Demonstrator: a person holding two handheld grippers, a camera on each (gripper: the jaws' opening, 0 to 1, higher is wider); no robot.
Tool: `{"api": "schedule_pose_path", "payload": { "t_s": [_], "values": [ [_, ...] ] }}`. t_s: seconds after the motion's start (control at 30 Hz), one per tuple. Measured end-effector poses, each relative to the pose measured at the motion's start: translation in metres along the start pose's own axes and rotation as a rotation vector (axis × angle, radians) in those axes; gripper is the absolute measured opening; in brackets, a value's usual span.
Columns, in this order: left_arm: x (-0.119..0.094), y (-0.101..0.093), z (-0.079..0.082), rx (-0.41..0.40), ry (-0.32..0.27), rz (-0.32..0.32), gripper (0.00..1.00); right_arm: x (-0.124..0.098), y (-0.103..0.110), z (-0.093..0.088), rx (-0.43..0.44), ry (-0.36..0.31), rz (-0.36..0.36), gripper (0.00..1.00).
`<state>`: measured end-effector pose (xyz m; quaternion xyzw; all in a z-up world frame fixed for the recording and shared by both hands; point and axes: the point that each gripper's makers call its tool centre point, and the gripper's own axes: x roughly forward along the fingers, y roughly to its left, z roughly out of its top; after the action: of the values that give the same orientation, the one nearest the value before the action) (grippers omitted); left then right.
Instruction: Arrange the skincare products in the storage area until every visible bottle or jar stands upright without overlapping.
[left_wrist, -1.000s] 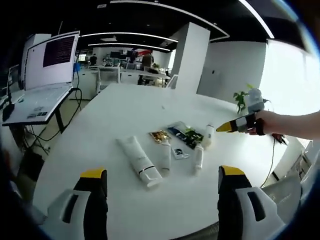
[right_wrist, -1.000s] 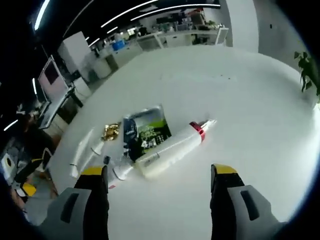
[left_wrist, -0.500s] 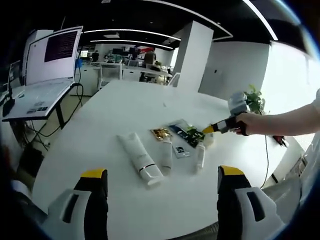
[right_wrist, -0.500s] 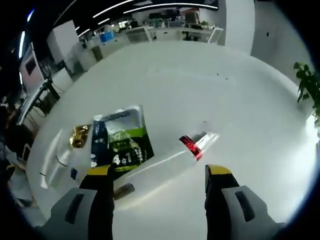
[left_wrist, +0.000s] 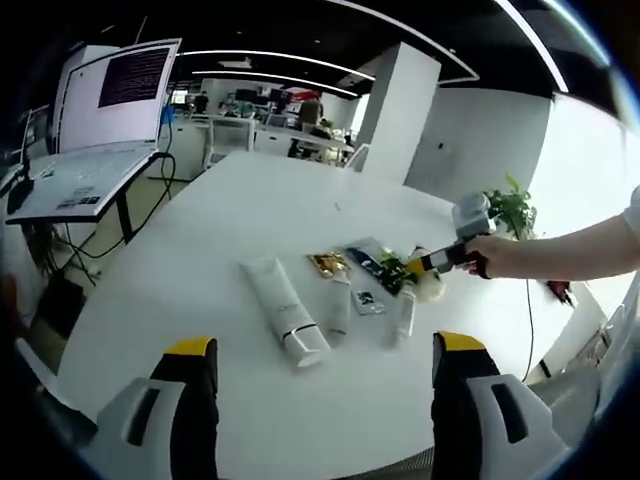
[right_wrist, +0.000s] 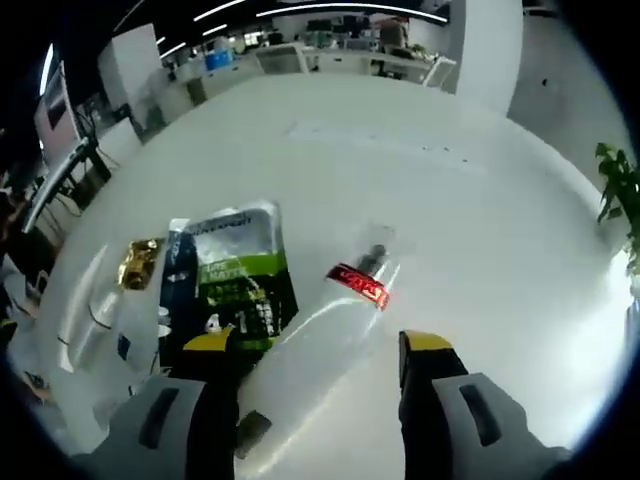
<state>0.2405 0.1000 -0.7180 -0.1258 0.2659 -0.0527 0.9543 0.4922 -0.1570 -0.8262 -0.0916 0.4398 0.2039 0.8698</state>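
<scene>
In the right gripper view, the right gripper (right_wrist: 318, 345) rises from 6 o'clock with its jaws spread apart and nothing clenched between them. A white bottle (right_wrist: 320, 325) with a red band (right_wrist: 357, 285) near its clear cap (right_wrist: 372, 252) lies flat on the white counter (right_wrist: 470, 180). Its body runs down into the gap between the two yellow-tipped jaws, while the cap points away toward 12 o'clock. Whether the jaws touch the bottle cannot be told. Just beside the bottle, toward 9 o'clock, lies a dark and green pouch (right_wrist: 232, 275), and farther out at 9 o'clock a small gold packet (right_wrist: 136, 262) and white tubes (right_wrist: 85, 315) near the edge.

In the left gripper view, the left gripper (left_wrist: 318, 365) stands at 6 o'clock, released and empty, well apart from the products. The things lie in a loose cluster at the middle of the counter (left_wrist: 200, 250). Three white tubes can be counted there, all lying flat: a large tube (left_wrist: 282, 311), a slimmer tube (left_wrist: 340, 305) beside it, and a third tube (left_wrist: 404, 318) toward 3 o'clock. Between them sits one small sachet (left_wrist: 364, 300), with the gold packet (left_wrist: 325, 264) and the pouch (left_wrist: 375, 262) behind, toward 12 o'clock. The right gripper (left_wrist: 428, 262) reaches in from 3 o'clock, held by a hand (left_wrist: 482, 255), its yellow tip down at the bottle (left_wrist: 430, 285) at the right end of the cluster. A laptop (left_wrist: 95, 130) stands open on a stand at 10 o'clock, and a green plant (left_wrist: 510, 200) sits at 2 o'clock.
</scene>
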Motion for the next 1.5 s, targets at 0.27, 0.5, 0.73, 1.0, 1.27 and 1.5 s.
{"api": "schedule_pose_path", "payload": {
  "t_s": [0.27,0.5,0.73,1.0,1.27,1.5],
  "values": [
    [0.005,0.001,-0.006,-0.014,0.01,-0.003,0.8,-0.009,0.002,-0.006,-0.232,-0.01,0.012,0.32],
    [0.005,0.0,-0.004,-0.012,0.005,-0.007,0.78,-0.016,-0.009,-0.012,-0.268,-0.024,0.034,0.31],
    [0.004,-0.002,-0.003,0.006,0.002,-0.019,0.77,-0.041,0.001,-0.048,-0.402,0.017,0.131,0.31],
    [0.005,-0.007,-0.003,0.032,0.007,-0.05,0.74,-0.063,0.012,-0.093,-0.491,0.125,0.24,0.31],
    [0.005,-0.012,-0.005,0.052,0.013,-0.065,0.73,-0.075,0.022,-0.122,-0.637,0.352,0.26,0.3],
    [0.008,-0.045,-0.007,-0.061,0.017,-0.181,0.67,-0.08,0.03,-0.123,-0.682,0.278,0.266,0.28]
  ]
}}
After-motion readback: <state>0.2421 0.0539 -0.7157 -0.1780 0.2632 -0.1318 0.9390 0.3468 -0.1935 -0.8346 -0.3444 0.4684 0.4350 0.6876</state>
